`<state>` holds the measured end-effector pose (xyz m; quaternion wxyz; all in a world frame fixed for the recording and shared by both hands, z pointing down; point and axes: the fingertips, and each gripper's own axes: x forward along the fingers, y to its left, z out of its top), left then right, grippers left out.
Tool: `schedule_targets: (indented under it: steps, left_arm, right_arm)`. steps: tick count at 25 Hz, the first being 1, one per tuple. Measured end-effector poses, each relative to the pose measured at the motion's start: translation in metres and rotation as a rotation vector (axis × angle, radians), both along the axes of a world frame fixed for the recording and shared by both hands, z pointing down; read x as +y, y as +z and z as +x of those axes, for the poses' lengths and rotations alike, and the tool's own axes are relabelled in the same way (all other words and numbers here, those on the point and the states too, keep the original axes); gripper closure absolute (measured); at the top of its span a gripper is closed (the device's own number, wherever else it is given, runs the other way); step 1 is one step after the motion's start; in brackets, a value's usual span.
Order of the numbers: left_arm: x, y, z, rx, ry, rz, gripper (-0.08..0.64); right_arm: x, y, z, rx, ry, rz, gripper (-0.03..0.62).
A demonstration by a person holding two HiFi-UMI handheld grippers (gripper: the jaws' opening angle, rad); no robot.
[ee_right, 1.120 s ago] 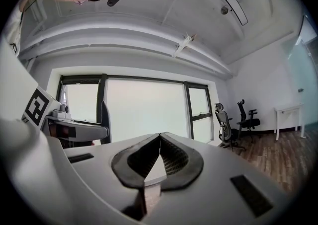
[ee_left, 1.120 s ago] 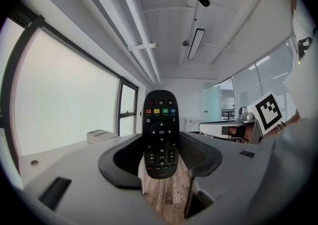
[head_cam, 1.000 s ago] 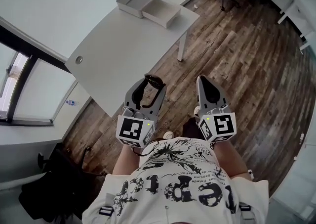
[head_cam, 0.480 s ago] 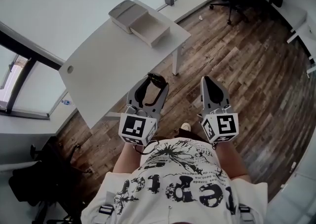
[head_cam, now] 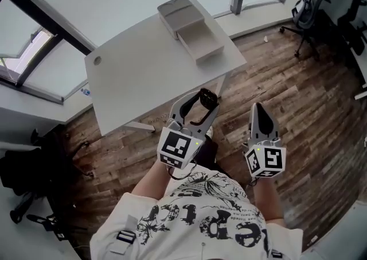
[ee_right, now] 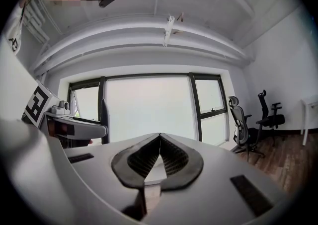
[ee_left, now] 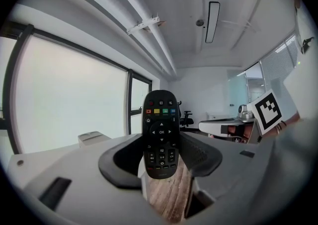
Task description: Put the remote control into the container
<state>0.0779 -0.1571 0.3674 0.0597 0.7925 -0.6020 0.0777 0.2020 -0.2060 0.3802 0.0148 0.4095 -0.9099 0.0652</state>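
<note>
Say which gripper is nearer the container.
Left. The left gripper, holding the remote control, is below the container by the table's edge; the right gripper is farther off over the floor.

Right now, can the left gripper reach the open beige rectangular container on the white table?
Probably not yet. The left gripper, shut on the black remote control, hangs off the near edge of the white table, while the beige container sits at the far end. Bare tabletop between leaves the way free.
</note>
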Motion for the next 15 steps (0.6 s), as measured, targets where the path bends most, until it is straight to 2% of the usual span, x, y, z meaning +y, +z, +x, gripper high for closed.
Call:
schedule_targets:
  steps: [6, 11, 15]
  left_arm:
    - [-0.058, 0.015, -0.017, 0.029, 0.008, -0.023, 0.325]
    - [-0.124, 0.008, -0.038, 0.005, -0.016, 0.007, 0.326]
    - [-0.17, 0.002, -0.07, 0.009, -0.054, 0.022, 0.325]
  right_arm:
    - [-0.046, 0.004, -0.027, 0.029, -0.022, -0.006, 0.588]
    - [-0.114, 0.009, -0.057, 0.062, -0.065, -0.007, 0.588]
    - [-0.164, 0.001, -0.088, 0.059, -0.097, 0.008, 0.588]
